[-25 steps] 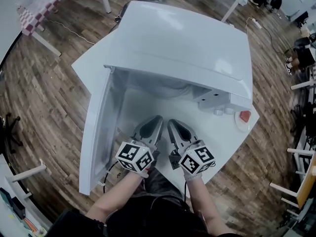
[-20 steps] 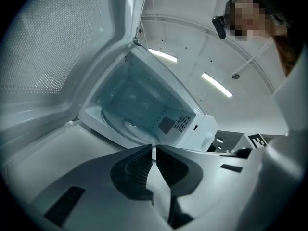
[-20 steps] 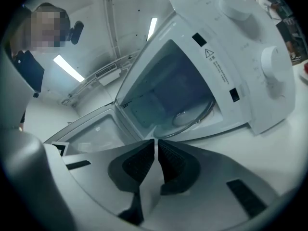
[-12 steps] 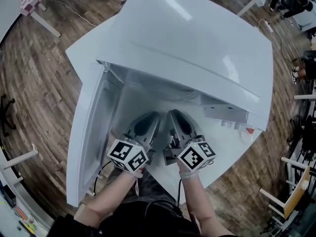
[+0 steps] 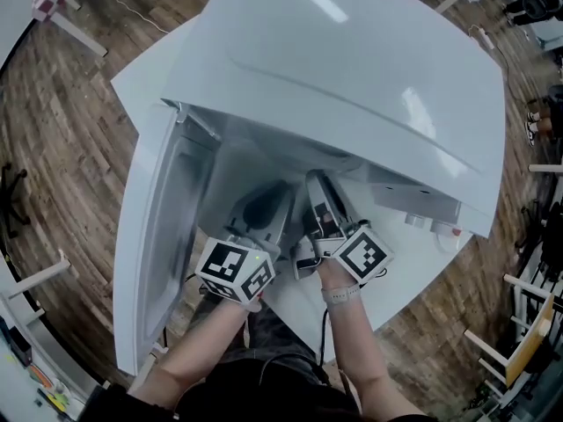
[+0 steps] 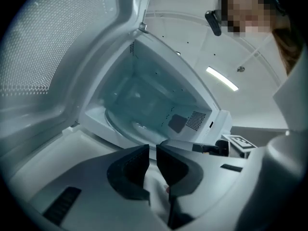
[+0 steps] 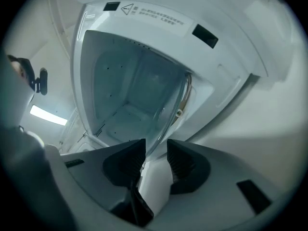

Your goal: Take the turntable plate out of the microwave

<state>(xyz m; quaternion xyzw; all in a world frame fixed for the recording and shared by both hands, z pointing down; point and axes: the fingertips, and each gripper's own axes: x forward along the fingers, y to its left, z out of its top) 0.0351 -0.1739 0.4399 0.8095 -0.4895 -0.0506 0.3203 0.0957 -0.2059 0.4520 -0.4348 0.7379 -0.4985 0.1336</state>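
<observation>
Turntable plate sits inside the open microwave. Left tool: a narrow slit, empty. Right tool: moderately apart, with the plate rim lined up between its jaws, not pinched. Risk: a shallow, one-sided pinch could let the glass slip or chip against the cavity.

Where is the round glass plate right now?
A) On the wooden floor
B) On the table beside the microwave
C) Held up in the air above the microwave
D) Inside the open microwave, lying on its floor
D: the left gripper view shows the glass plate lying flat on the cavity floor of the microwave, whose door stands swung open.
</observation>
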